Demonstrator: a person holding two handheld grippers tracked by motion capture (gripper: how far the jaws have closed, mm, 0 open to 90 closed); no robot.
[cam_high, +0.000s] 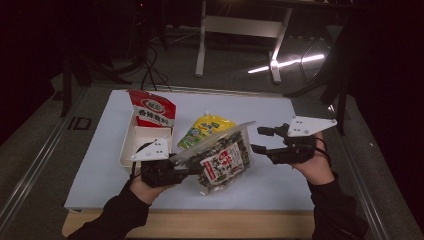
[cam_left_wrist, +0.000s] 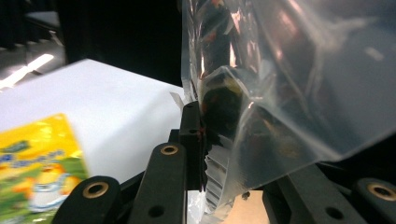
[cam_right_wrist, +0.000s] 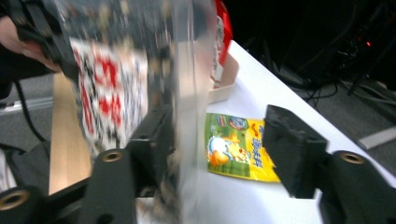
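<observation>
Left hand-held gripper (cam_high: 187, 162) clamps clear snack bag (cam_high: 222, 161) by sealed top edge; right hand-held gripper (cam_high: 261, 139) released, jaws apart. Bag light, floppy, slick film; grip flat seam, not bulging middle.

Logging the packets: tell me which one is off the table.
The clear seaweed snack bag, gripped by the left gripper. The yellow pouch lies flat on the table; the red packet stands in the white tray.
</observation>
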